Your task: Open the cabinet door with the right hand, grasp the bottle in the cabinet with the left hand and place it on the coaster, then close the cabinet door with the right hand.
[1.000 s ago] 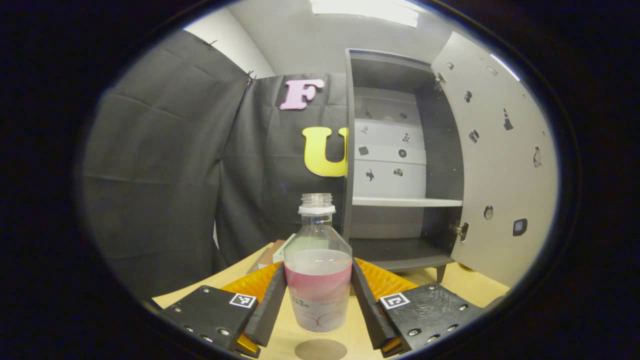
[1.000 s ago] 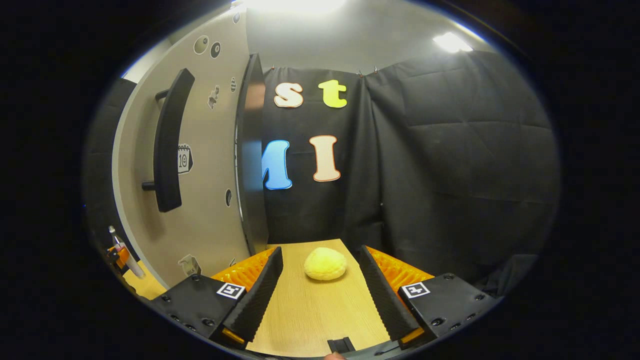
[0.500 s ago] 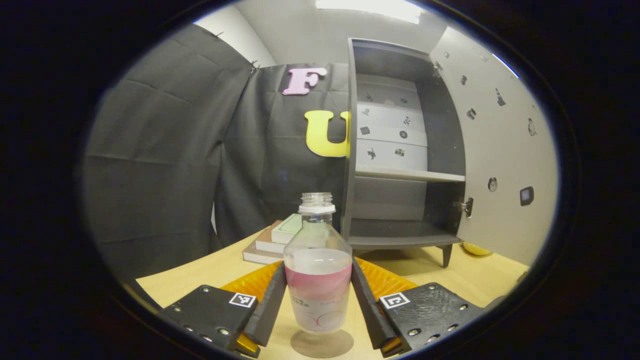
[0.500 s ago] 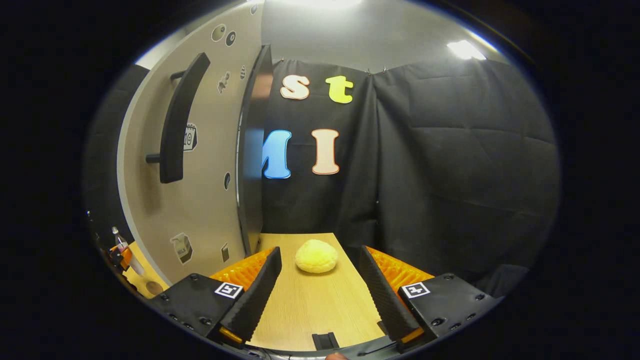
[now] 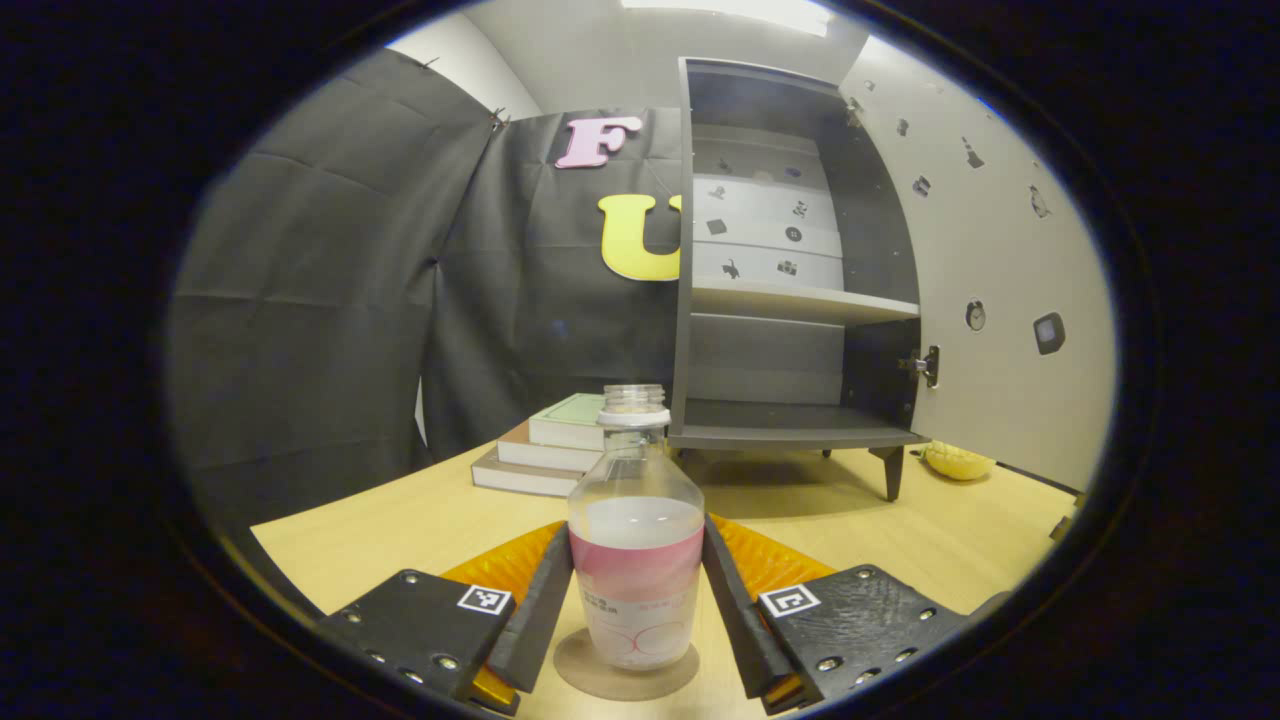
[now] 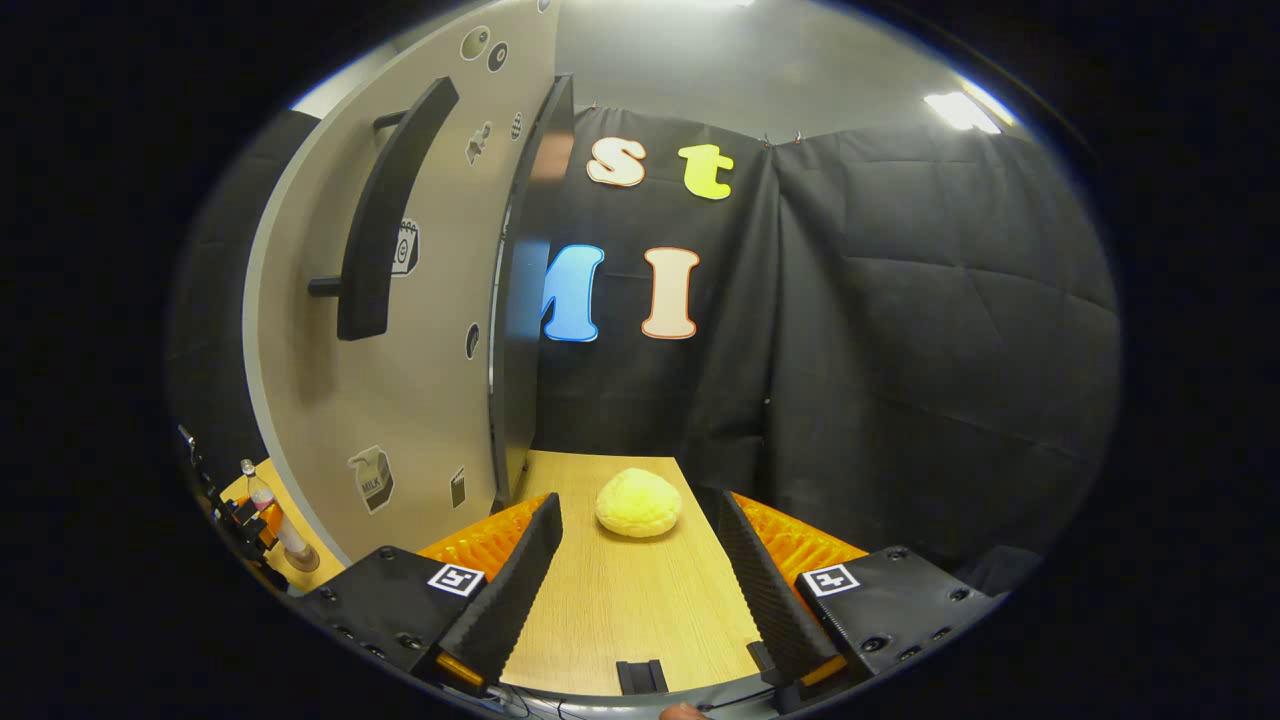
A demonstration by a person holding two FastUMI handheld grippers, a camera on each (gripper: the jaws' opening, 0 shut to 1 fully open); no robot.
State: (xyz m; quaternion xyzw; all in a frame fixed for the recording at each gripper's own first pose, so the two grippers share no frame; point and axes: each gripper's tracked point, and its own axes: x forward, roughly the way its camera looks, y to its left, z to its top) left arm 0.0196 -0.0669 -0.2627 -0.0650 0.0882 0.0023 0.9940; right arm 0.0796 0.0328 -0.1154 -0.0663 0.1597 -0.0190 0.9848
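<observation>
left gripper view: my left gripper (image 5: 637, 600) is clenched on the bottle (image 5: 636, 545), one foam finger (image 5: 538, 600) pressed to each side of the pink label band. the bottle stands upright, uncapped, partly filled with clear liquid, and its base rests on the round brown coaster (image 5: 600, 678) on the wooden table (image 5: 400, 520). behind it the cabinet (image 5: 780, 300) stands open, its door (image 5: 990, 290) swung out to the right, with one shelf (image 5: 800, 302) across the dark interior. a stack of books (image 5: 545, 450) lies just left of the cabinet's foot, and a yellow bun (image 5: 958, 461) sits on the table beyond the door's lower edge.

right gripper view: my right gripper (image 6: 640, 590) is released, fingers spread wide over bare tabletop and grasping nothing. the door's (image 6: 400, 300) outer face with its long black handle (image 6: 385, 215) rises to the left, near but apart from the fingers. the bun (image 6: 638, 502) lies ahead, between the fingertips' lines. far left, small, i see the bottle (image 6: 275, 510) upright on the coaster (image 6: 303, 560), with the left gripper (image 6: 240, 515) at it.
</observation>
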